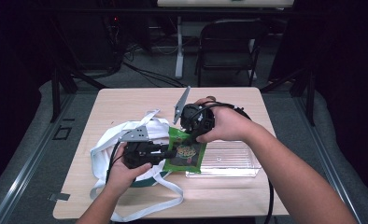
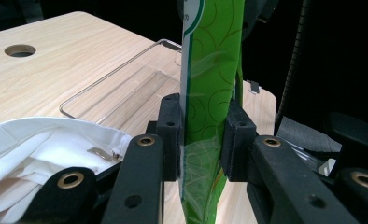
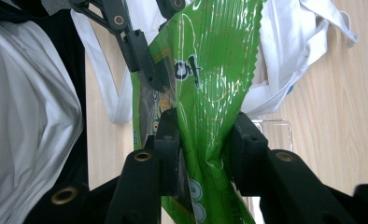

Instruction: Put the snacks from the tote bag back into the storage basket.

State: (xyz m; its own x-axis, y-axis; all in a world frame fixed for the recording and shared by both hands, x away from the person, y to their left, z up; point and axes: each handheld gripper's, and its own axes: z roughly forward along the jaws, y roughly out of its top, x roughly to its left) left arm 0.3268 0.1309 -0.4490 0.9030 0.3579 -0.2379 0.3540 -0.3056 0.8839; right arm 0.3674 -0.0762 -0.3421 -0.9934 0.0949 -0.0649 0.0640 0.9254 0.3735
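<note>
Now both tools pinching green packet (image 1: 186,151): L tool (image 2: 204,140) w/ R tool (image 3: 205,151), above clear tray (image 1: 229,161) edge.

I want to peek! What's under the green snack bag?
The green snack bag hangs between both grippers above the wooden table, overlapping the clear plastic tray and white cloth bag. What lies directly beneath is hidden.

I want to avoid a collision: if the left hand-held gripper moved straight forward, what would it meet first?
Probably the right hand-held gripper, which grips the same green packet; depth is unclear.
</note>
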